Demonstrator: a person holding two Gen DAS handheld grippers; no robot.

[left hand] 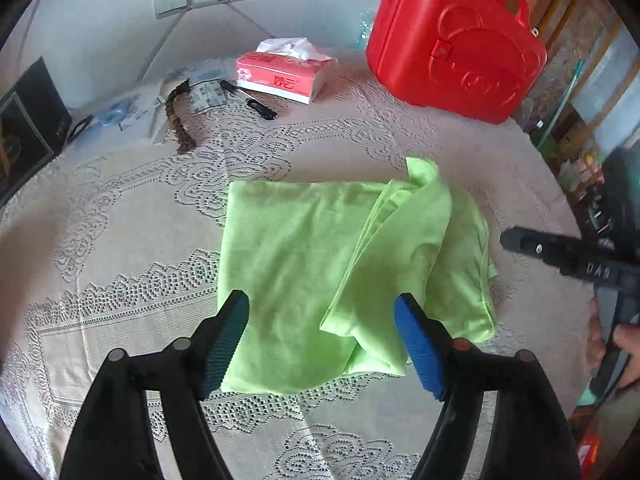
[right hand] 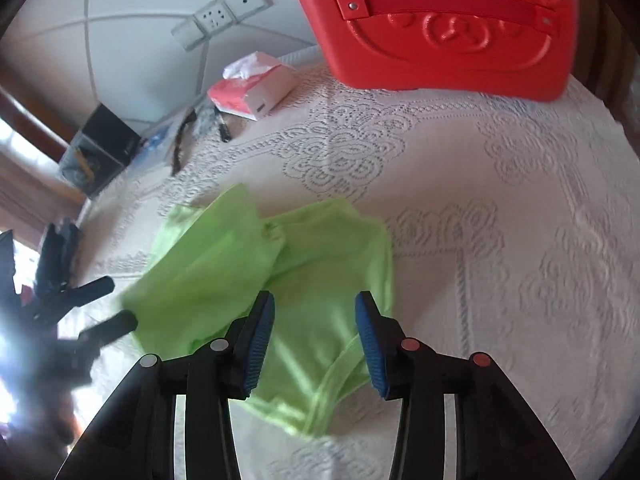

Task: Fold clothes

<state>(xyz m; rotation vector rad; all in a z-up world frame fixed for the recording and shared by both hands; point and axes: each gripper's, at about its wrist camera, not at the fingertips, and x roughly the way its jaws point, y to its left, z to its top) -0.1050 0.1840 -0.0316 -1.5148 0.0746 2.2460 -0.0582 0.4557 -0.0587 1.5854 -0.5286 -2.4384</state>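
A light green garment [left hand: 304, 264] lies partly folded on the lace tablecloth, a flap turned over its right side. It also shows in the right wrist view [right hand: 256, 276]. My left gripper [left hand: 322, 312] is open and empty, hovering over the garment's near edge. My right gripper [right hand: 316, 312] is open and empty above the garment's near part. The right gripper also shows in the left wrist view [left hand: 560, 252] at the far right, beside the cloth. The left gripper appears blurred in the right wrist view [right hand: 112, 304] at the garment's left edge.
A red plastic case [left hand: 456, 44] stands at the back right of the table. A tissue pack [left hand: 280, 72], a black pen [left hand: 250, 100], papers and a dark box [left hand: 28, 128] lie along the back left. The lace tablecloth [left hand: 120, 240] covers the table.
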